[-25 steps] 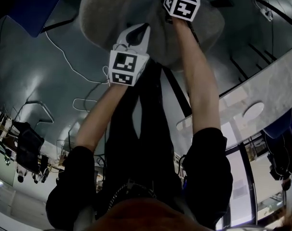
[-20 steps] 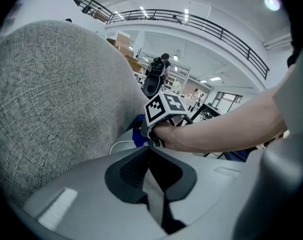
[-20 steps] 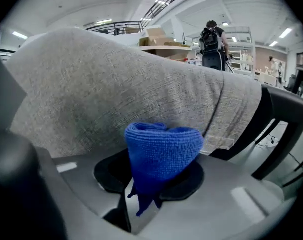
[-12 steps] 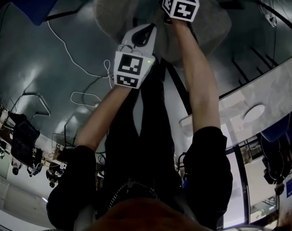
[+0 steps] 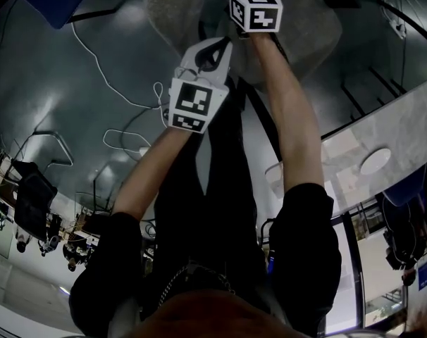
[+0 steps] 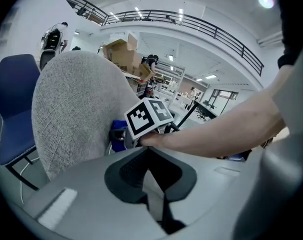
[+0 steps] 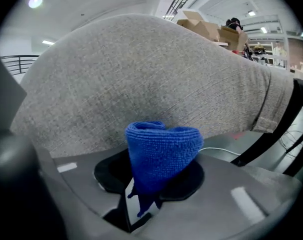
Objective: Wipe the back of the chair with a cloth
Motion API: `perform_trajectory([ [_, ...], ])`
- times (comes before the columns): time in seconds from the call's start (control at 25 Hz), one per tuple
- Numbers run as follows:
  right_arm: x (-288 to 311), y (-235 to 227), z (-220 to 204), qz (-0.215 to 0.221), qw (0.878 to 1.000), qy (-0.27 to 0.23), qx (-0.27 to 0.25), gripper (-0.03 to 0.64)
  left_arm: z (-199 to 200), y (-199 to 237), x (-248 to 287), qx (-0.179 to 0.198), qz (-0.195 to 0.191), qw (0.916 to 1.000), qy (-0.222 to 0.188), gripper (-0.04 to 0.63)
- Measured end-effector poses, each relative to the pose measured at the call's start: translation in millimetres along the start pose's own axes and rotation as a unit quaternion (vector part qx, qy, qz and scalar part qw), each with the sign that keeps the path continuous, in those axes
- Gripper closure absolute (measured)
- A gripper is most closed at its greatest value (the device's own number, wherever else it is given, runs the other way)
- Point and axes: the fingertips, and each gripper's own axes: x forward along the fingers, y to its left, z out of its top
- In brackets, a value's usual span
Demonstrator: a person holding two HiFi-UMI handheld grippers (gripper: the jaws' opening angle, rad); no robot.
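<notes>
your right gripper (image 7: 141, 204) pinches the folded blue cloth (image 7: 161, 149) at lower centre of its view, with the grey chair back (image 7: 141, 74) filling the frame behind it. your left gripper (image 6: 154, 199) has its jaws together, empty.
</notes>
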Motion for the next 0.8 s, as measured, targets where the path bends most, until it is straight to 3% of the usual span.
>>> perform_trajectory([
  [0.2,-3,28,-13,0.049,0.999,0.011,-0.010,0.486,-6,-3,-13,0.003,0.003,1.0000,0.000,0.591],
  [0.44,-6,46,-25,0.067,0.998,0.022,-0.003,0.488,-19,-6,-31,0.024,0.003,0.9997,0.010,0.591],
  [0.8,-21,79,-56,0.113,0.993,0.042,-0.006,0.488,-41,-2,-54,0.024,0.011,0.9995,0.018,0.591],
])
